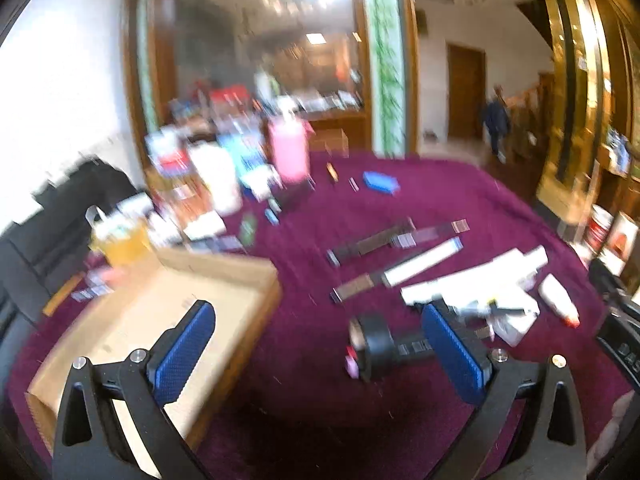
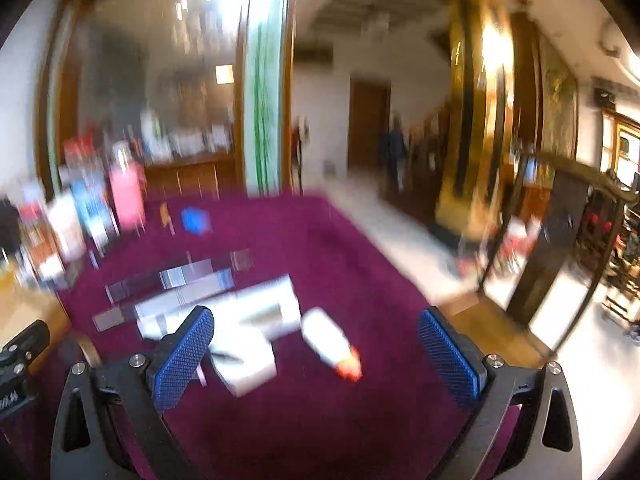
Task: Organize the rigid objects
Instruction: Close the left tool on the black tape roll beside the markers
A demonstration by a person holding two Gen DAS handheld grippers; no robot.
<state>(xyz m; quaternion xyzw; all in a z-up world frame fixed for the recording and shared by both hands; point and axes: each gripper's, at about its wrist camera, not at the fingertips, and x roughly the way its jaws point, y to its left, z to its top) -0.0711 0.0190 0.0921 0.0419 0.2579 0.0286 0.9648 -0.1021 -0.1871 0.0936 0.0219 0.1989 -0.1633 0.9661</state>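
Both views are motion-blurred. My left gripper (image 1: 316,348) is open and empty above the maroon tablecloth (image 1: 312,392). A black flashlight-like cylinder (image 1: 376,346) lies between its fingers' line, closer to the right pad. An open cardboard box (image 1: 132,320) sits under the left finger. My right gripper (image 2: 316,354) is open and empty. A white bottle with a red cap (image 2: 330,342) lies between its fingers. White boxes (image 2: 248,328) lie by its left finger. Several long flat boxes (image 1: 400,256) lie mid-table.
A pink bottle (image 1: 290,152), a blue box (image 1: 380,182) and a crowd of packages (image 1: 208,184) stand at the table's far left. The table's right edge (image 2: 400,264) drops to a pale floor. A person (image 1: 496,120) stands in the far doorway.
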